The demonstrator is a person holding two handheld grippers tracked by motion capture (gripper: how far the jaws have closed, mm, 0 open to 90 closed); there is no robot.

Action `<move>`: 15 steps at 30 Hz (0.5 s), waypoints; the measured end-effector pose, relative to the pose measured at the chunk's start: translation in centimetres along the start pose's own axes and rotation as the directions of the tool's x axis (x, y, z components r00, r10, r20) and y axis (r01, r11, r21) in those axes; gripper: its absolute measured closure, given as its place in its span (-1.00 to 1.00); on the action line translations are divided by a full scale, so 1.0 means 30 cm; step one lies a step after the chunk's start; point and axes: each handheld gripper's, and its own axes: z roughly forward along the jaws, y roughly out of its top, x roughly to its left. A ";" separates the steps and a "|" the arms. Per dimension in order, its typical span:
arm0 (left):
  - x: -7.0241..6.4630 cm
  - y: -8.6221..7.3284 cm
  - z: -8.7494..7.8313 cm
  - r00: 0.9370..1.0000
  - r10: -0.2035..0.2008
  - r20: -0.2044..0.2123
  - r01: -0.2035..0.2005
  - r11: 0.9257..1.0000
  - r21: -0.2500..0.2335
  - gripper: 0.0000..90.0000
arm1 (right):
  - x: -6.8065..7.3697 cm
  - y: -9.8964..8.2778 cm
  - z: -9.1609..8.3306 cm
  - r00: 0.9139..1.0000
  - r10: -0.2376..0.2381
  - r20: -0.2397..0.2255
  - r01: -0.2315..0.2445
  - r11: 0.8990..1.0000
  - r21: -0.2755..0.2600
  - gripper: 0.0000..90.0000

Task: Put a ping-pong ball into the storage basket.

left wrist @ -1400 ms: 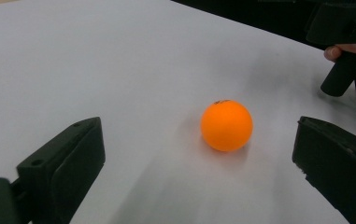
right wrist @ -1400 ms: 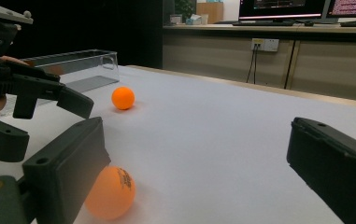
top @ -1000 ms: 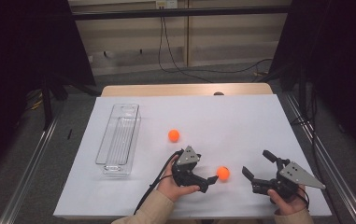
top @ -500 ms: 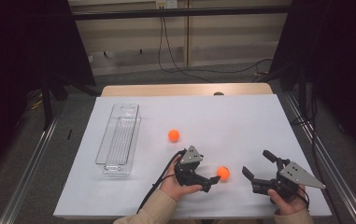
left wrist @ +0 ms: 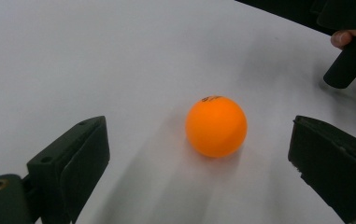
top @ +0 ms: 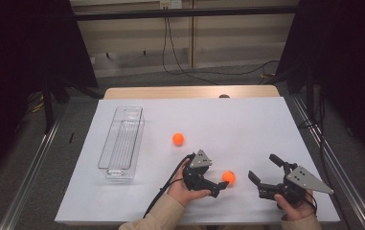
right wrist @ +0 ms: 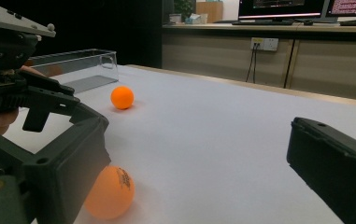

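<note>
An orange ball [top: 228, 177] lies on the white table sheet [top: 247, 124] near the front edge. My left gripper [top: 220, 181] is open just left of it, with one jaw reaching along the ball's near side. In the left gripper view the ball [left wrist: 216, 126] rests on the sheet just ahead of the wide-open jaws of the left gripper [left wrist: 198, 140], untouched. My right gripper [top: 262, 167] stands open to the ball's right and holds nothing. In the right gripper view the right gripper [right wrist: 199, 140] faces the same ball [right wrist: 110, 192] and the left gripper [right wrist: 21, 93].
A second orange ball [top: 178, 139] sits farther back on the sheet, also in the right gripper view [right wrist: 122, 97]. A long clear plastic tray [top: 121, 141] lies at the left. Dark frame posts and cables stand beyond the table's far edge.
My left gripper has edged slightly right toward the near ball. Both balls, the tray and the right gripper have stayed put.
</note>
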 end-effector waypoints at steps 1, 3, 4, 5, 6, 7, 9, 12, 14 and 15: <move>0.000 0.000 0.000 1.000 0.000 0.000 0.000 1.000 0.000 -0.88 | 0.000 0.000 0.000 1.000 0.000 0.000 0.000 1.000 0.000 -0.91; 0.000 0.002 0.004 1.000 -0.001 -0.002 0.001 1.000 0.004 -0.88 | -0.001 0.000 0.000 1.000 -0.001 -0.002 0.001 1.000 0.000 -0.91; -0.001 0.002 0.006 1.000 -0.002 -0.001 0.002 1.000 0.005 -0.88 | -0.001 0.000 0.000 1.000 -0.001 -0.001 0.001 1.000 0.000 -0.91; -0.001 0.002 0.008 1.000 -0.001 -0.002 0.001 1.000 0.011 -0.88 | -0.002 0.000 0.000 1.000 0.000 0.000 0.000 1.000 0.000 -0.91; -0.001 0.002 0.008 1.000 -0.001 -0.002 0.001 1.000 0.011 -0.88 | -0.002 0.000 0.000 1.000 0.000 0.000 0.000 1.000 0.000 -0.91; -0.001 0.002 0.009 1.000 -0.001 -0.003 0.001 1.000 0.013 -0.88 | -0.002 0.000 0.000 1.000 0.000 0.000 0.000 1.000 0.000 -0.91; -0.002 0.002 0.012 1.000 -0.002 -0.005 0.002 1.000 0.013 -0.87 | -0.002 0.000 0.000 1.000 -0.002 -0.001 0.002 1.000 0.000 -0.91; -0.003 0.006 0.014 1.000 0.004 -0.008 -0.004 1.000 0.017 -0.87 | -0.001 0.000 0.000 1.000 -0.001 -0.002 0.001 1.000 -0.002 -0.91; -0.005 0.009 0.018 1.000 0.006 -0.006 -0.006 1.000 0.021 -0.87 | -0.001 0.000 0.000 1.000 0.000 -0.002 0.000 1.000 -0.002 -0.91; -0.005 0.009 0.018 1.000 0.006 -0.006 -0.006 1.000 0.021 -0.86 | -0.001 0.000 0.000 1.000 0.000 -0.002 0.000 1.000 -0.002 -0.91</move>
